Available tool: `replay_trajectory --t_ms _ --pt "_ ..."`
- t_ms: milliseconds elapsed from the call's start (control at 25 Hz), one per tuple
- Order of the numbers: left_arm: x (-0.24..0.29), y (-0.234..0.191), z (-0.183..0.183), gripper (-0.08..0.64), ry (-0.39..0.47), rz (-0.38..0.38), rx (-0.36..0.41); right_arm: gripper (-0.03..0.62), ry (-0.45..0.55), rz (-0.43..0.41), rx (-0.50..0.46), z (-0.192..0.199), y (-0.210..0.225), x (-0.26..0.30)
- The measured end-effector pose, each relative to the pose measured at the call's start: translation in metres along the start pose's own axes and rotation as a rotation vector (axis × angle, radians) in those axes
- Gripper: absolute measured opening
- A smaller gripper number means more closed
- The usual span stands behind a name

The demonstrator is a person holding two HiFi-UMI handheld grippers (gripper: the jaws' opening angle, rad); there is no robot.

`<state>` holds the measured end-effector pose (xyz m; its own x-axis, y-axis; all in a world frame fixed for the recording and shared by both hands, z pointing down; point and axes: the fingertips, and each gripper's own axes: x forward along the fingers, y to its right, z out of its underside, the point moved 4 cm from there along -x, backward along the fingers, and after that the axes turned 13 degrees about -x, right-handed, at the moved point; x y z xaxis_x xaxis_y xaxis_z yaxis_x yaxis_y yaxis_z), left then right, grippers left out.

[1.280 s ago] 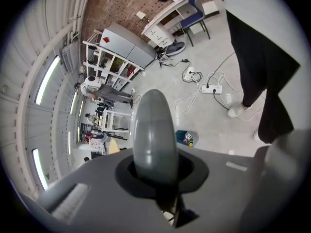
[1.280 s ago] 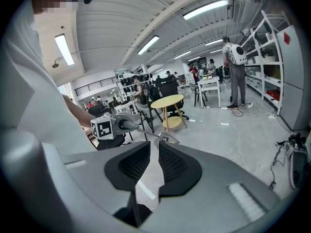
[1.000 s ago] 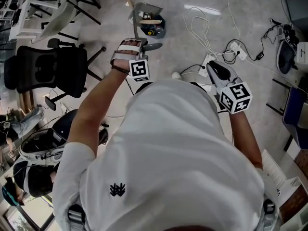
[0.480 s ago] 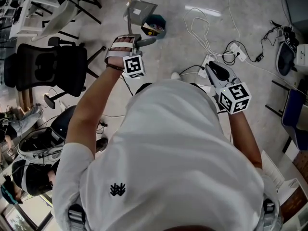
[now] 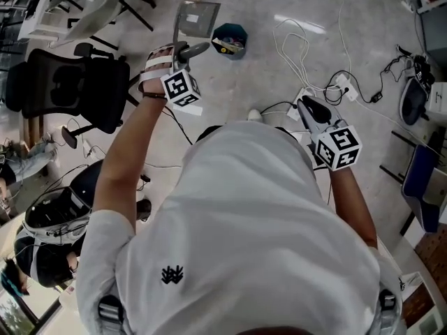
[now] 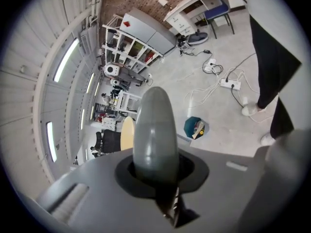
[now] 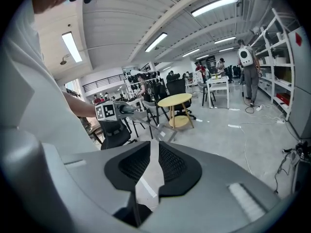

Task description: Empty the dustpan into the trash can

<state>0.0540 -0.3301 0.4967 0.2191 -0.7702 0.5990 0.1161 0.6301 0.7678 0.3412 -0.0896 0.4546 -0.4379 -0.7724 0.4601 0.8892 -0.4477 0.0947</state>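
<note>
My left gripper (image 5: 186,51) is shut on the grey handle (image 6: 153,130) of the dustpan, held high over the floor. The grey pan (image 5: 195,18) hangs just left of and beyond the small teal trash can (image 5: 229,39), which has scraps inside. In the left gripper view the can (image 6: 196,127) lies on the floor ahead and to the right of the handle. My right gripper (image 5: 309,105) is held out to the right with nothing in it, its pads (image 7: 171,165) almost touching. In the right gripper view I see the left gripper (image 7: 118,110) and the dustpan (image 7: 163,132).
A black office chair (image 5: 73,89) stands at the left. White cables and a power strip (image 5: 342,82) lie on the floor to the right of the can. A round yellow table (image 7: 175,101) stands beyond the dustpan. Helmets (image 5: 52,218) lie at the lower left.
My left gripper has risen and moved left with the dustpan, and the pan has come off the can's near edge to its left side. The right gripper has stayed put.
</note>
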Motion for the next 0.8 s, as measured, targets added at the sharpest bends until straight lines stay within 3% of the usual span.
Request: replay_trajectory --t_ms 360,640,800 --pt "-0.035 -0.035 0.065 0.095 -0.078 -0.046 -0.192 0.054 -0.011 -0.071 -0.056 -0.020 -0.028 0.034" --pt "-0.061 -0.040 0.129 0.095 -0.112 -0.020 -0.339 0.054 -0.034 -0.140 -0.102 -0.040 -0.070 0.070" --pt "-0.083 -0.040 0.167 0.095 -0.134 0.016 -0.486 0.054 -0.045 -0.170 -0.126 -0.051 -0.100 0.085"
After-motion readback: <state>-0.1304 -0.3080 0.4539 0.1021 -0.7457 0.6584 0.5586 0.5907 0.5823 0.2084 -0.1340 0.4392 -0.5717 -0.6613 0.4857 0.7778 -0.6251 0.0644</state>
